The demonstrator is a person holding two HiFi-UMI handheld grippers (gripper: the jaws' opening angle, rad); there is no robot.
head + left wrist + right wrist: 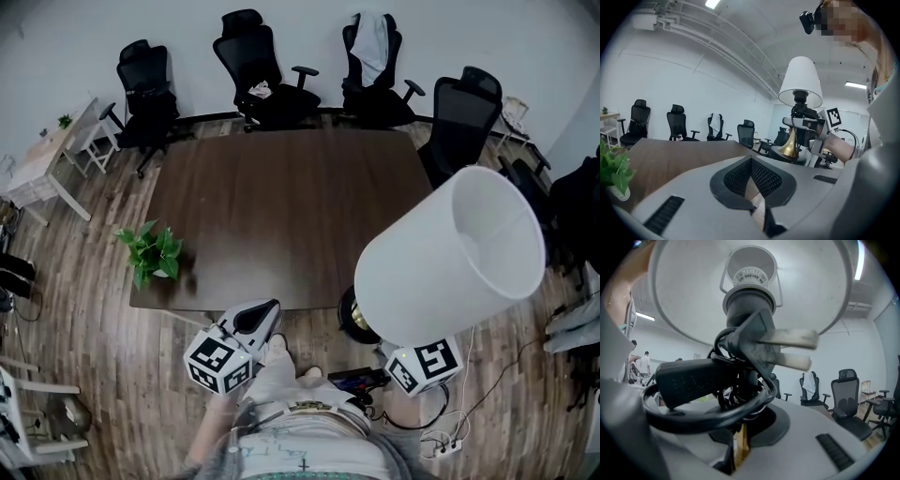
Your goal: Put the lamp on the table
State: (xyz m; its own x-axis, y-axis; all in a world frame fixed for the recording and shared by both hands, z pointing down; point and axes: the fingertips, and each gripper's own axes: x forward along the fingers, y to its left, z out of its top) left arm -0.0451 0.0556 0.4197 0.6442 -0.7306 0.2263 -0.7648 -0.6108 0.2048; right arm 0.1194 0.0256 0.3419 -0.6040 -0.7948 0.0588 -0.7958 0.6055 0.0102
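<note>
At the left edge of the head view a small white side table (37, 164) stands on the wood floor. A potted plant (150, 251) sits on the near left corner of the dark brown table (281, 206), and it is the only thing on the tabletop. Black office chairs (262, 66) line the far side of the table at the top of the frame.

Low in the frame, left of centre, the left gripper (261, 317) hovers just off the table's near edge. Its jaws are pressed together with nothing between them. The left gripper view shows its tips pointing across the tabletop.

The lamp (450, 258) is at the lower right of the head view, in the air off the table's near right corner and not on the table. It tilts so that the open top of its white shade faces up toward the camera. Its brass and black base (354, 314) hangs over the floor just beside the table's front edge.

The right gripper (739, 446) pinches the lamp's brass stem below the shade. In the right gripper view the black cord (708, 408) is coiled round the stem just above the jaws. A black adapter block (689, 380) and a two-pronged plug (783, 348) sit on that coil.

At the far lower right a white power strip (448, 448) lies on the floor.
</note>
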